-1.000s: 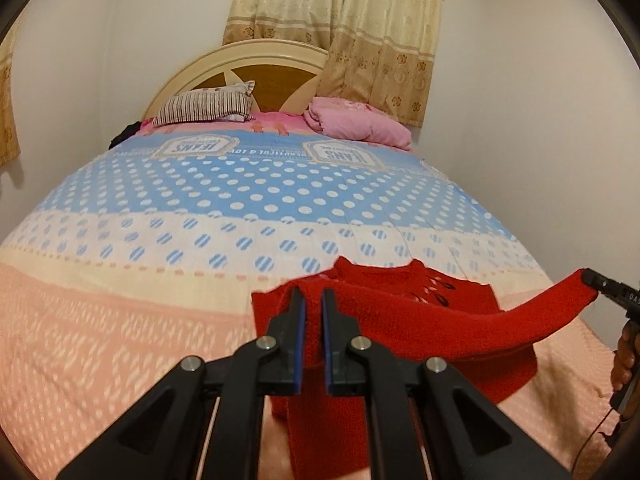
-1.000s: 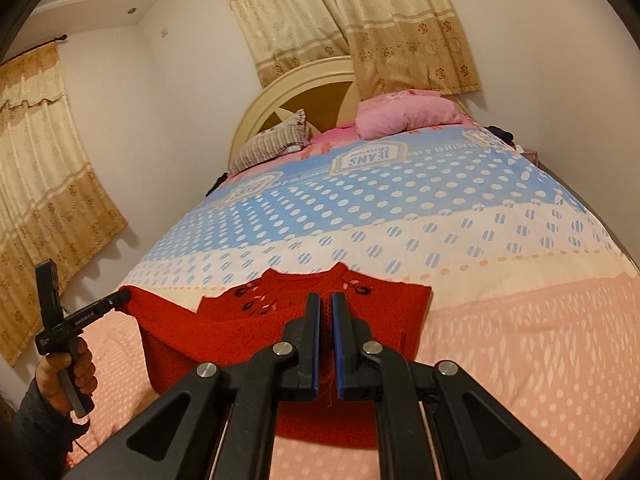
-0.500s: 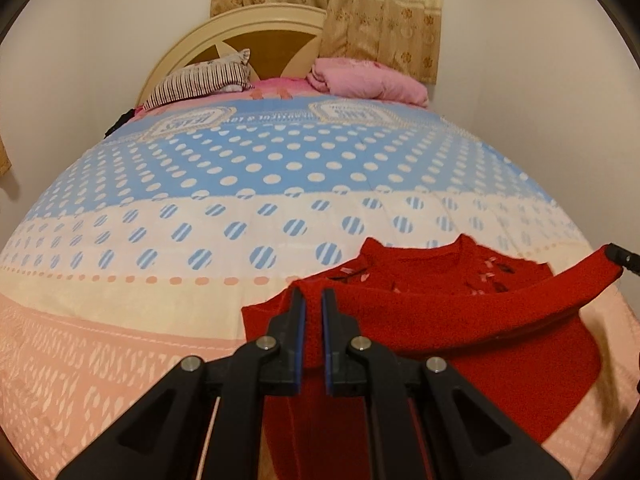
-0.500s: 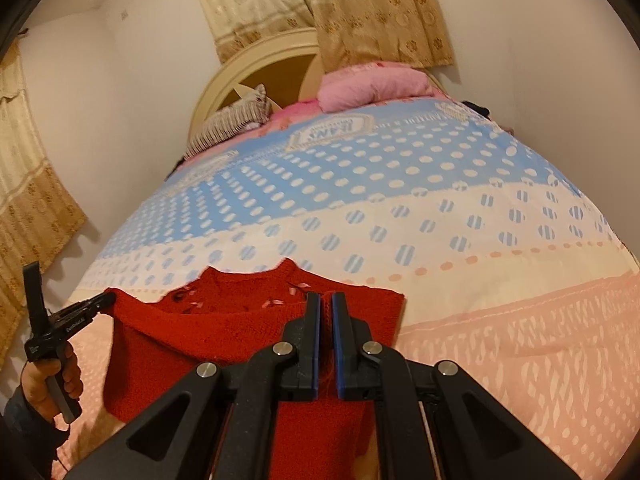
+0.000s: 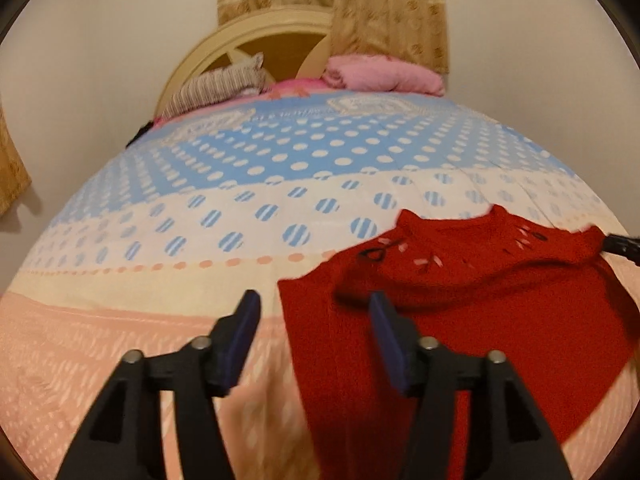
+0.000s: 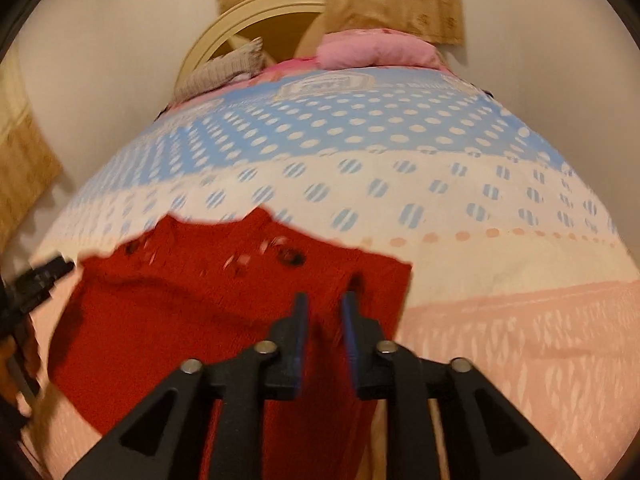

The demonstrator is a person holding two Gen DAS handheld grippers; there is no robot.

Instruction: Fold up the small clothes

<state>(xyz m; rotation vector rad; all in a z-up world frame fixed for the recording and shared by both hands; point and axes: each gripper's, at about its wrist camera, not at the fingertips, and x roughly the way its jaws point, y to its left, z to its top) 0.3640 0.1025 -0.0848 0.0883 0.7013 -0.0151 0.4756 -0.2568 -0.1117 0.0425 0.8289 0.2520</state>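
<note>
1. On the bed (image 5: 120, 320), near its foot edge and over the pink band of the cover, lies the red sweater (image 5: 500, 320) — neckline toward the headboard (image 6: 256, 12), upper part folded over the body.
2. Left gripper (image 5: 314, 308): jaws opening, wide apart; the sweater's side edge sits between them, pads clear of it.
3. Right gripper (image 6: 324, 308): jaws opening, a narrow gap; red knit shows between the pads — no firm contact visible.
4. Pillows (image 5: 384, 76) lie at the head edge.
</note>
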